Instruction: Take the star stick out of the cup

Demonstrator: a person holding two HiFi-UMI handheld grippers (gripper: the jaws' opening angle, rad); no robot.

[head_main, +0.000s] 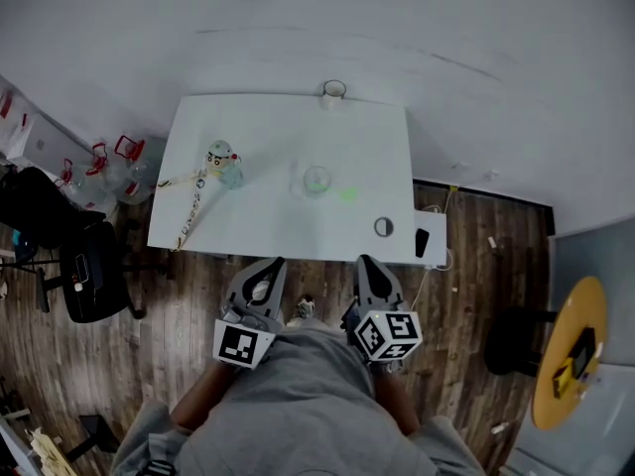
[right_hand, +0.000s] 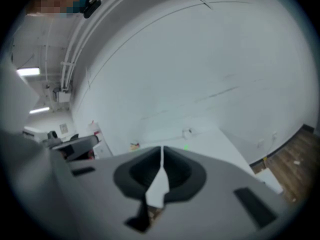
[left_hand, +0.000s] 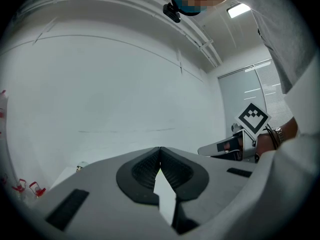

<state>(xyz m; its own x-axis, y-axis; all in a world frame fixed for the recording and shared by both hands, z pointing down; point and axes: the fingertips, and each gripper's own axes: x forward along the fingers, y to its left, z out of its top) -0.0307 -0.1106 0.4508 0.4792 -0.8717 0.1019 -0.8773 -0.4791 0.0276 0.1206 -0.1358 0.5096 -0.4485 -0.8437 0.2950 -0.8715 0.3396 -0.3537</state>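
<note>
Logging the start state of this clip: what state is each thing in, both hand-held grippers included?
left hand-held gripper: jaws shut, empty, held off the table.
right hand-held gripper: jaws shut, empty, held off the table.
star stick: seems to stand in the cup, not taken out.
cup: upright on the table, left part.
clear glass: upright, looks empty.

The left gripper (left_hand: 160,153) faces a white wall (left_hand: 110,94).
Its two dark fingers (left_hand: 142,171) are pressed together at the tips. The right gripper (left_hand: 220,146) with its checkered cube (left_hand: 252,117) is beside it.
</note>
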